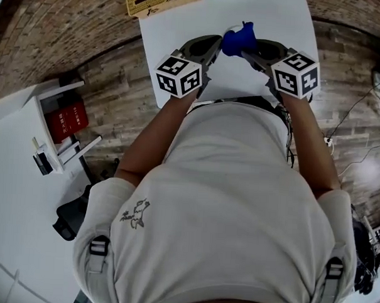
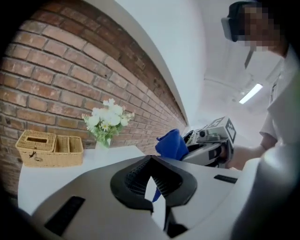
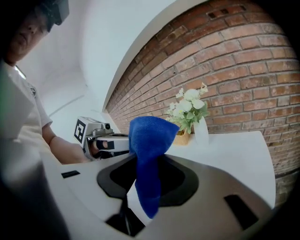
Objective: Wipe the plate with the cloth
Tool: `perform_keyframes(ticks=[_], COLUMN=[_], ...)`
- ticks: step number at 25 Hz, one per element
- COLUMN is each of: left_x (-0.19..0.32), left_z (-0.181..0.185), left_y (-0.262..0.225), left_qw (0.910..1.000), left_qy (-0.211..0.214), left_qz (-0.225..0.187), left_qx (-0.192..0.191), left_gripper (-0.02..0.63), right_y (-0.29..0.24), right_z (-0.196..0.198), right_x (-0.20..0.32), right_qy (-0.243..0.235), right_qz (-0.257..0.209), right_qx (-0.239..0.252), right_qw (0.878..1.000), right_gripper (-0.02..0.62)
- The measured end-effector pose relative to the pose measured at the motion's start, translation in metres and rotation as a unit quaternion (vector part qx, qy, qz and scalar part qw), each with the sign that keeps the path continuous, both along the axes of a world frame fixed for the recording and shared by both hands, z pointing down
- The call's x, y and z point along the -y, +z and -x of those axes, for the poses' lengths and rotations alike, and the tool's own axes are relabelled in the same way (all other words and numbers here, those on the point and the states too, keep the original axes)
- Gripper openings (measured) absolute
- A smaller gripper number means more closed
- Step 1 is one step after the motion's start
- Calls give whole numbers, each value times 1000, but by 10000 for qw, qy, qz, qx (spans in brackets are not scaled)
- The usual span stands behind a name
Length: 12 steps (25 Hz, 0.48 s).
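The blue cloth (image 3: pixel 149 136) could slip out and drop if my pinch gets weak, and I see no plate to wipe. It looks soft, floppy, bunched up. My right gripper (image 3: pixel 149 174) squeezes it, high over the near end of the white table (image 1: pixel 271 26). My left gripper (image 2: pixel 152 180), just left, is closed.

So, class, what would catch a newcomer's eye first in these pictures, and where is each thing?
The bright blue cloth stands out first, pinched in the right gripper and held up beside the left gripper over the white table. Next come the white flowers and wicker basket at the table's far end, against the brick wall.
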<state>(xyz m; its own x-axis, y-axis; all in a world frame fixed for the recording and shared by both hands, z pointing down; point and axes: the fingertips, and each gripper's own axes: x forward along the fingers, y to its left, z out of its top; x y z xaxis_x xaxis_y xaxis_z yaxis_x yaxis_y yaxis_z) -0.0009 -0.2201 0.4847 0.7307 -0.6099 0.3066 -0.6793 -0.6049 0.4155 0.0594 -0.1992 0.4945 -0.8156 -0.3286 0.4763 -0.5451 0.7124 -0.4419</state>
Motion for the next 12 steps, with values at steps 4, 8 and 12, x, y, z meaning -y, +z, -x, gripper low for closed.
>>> perform_keyframes(ticks=[4,8,12], left_x=[-27,-59,-80], left_z=[8,10,7], left_y=[-34,-60,-75], left_qw=[9986,9947,9927], left_qy=[221,434,490], left_qz=[-460,-909,-1073], left_qx=[-130,-229,-247], left_gripper=[7,8,7], right_y=[-22,-39,-49], right_z=[12,18,19], right_x=[-20,-47,-70], right_qy=[482,875,882], right_qz=[-488,-855,-1067], right_qx=[71,175,204], right_qw=[9976,9923,9902], right_gripper=[118,118,118])
